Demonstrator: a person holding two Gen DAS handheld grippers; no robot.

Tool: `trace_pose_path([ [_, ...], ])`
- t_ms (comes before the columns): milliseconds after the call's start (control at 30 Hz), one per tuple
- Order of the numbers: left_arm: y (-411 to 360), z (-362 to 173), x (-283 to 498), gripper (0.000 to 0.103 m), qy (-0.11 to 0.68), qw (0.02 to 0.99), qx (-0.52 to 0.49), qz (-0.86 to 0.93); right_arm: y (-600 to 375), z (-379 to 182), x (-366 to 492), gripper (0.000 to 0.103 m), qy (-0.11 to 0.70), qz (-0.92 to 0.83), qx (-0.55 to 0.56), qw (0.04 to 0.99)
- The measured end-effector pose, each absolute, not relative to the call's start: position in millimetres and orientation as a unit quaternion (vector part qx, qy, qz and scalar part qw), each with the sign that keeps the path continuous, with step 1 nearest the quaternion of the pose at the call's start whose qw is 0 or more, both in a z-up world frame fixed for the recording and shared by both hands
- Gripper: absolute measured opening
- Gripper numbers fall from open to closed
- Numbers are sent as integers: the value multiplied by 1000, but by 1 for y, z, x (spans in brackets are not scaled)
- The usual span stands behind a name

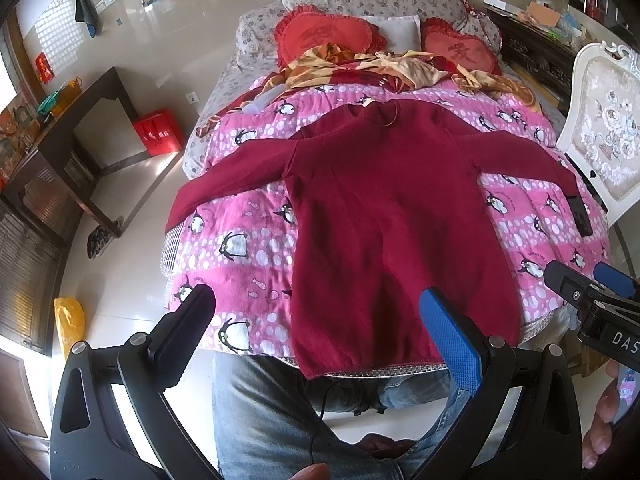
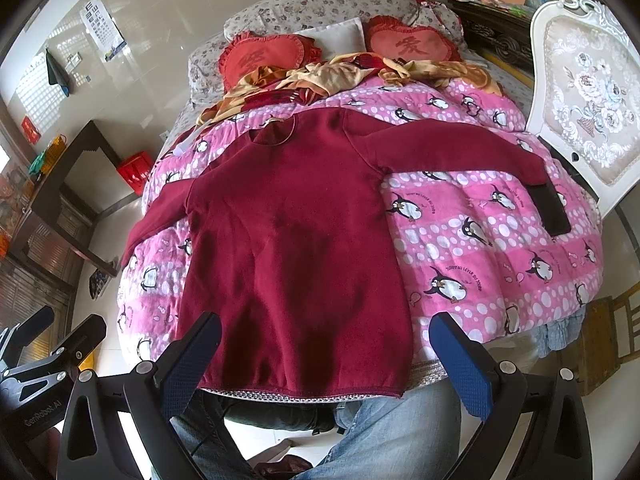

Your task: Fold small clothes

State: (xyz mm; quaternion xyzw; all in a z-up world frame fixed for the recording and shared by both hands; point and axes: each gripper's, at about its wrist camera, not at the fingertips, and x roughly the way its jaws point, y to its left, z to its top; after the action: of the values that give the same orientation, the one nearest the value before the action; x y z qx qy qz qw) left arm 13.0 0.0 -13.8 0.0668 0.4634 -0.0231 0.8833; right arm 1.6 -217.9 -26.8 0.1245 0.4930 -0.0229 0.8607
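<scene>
Sweater (image 1: 400, 216) first: a dark red one lies flat on its front or back across the pink penguin quilt (image 1: 240, 248) that covers the bed, collar toward the pillows, hem at the near edge just in front of the person's jeans (image 1: 272, 412). Both sleeves are spread out to the sides, the one on the person's right ending in a dark cuff (image 2: 550, 210) near the white chair (image 2: 592, 92). Laid out this way, the garment looks smoothed and squared so that each fold line can be reached from the near edge; no fold seems made yet. The left gripper (image 1: 318, 322) hangs above the hem with its jaws wide apart and nothing between them, one finger over the quilt, the blue pad over the red cloth. The right gripper (image 2: 324, 352) is held the same way, released and empty, straddling the lower part of the body. I would guess they sit side by side like this to take the hem or a side at two points together. A heap of yellow and red bedding (image 1: 360, 68) sits well clear behind the collar, so it should not interfere.
</scene>
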Motion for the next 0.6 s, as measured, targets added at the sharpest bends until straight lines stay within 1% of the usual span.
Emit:
trace_pose_path([
  [600, -3, -23, 18, 103, 479, 875, 74, -21, -220, -31, 9, 103, 498, -17, 129, 857],
])
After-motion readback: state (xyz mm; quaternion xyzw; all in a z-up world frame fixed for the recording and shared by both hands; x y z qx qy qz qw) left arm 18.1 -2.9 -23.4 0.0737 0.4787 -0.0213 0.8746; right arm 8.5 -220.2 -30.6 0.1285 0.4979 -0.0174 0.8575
